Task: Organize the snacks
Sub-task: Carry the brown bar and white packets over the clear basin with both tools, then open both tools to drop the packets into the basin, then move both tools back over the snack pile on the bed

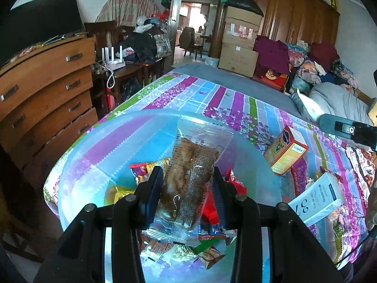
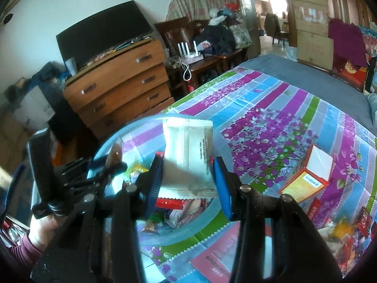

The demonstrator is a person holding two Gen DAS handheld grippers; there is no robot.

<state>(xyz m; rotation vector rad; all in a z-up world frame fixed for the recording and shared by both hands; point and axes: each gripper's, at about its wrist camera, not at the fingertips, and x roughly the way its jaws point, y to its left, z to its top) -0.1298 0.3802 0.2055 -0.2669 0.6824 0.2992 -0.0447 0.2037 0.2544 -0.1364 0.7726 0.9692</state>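
A clear, pale-blue plastic basin (image 1: 249, 151) sits on the striped floral cloth and holds several snack packets. My left gripper (image 1: 187, 176) hangs over it, shut on a clear packet with a brown snack (image 1: 188, 165). In the right wrist view, my right gripper (image 2: 188, 167) is shut on a white snack packet (image 2: 188, 155) above the basin's rim (image 2: 141, 121). The left gripper (image 2: 113, 165) shows at the left of that view, over the basin, a hand (image 2: 42, 226) holding it.
An orange-yellow box (image 1: 286, 149) and a white box (image 1: 318, 199) lie on the cloth right of the basin. More packets and a pink booklet (image 2: 219, 254) lie near the front edge. A wooden chest of drawers (image 1: 44, 87) stands left of the bed.
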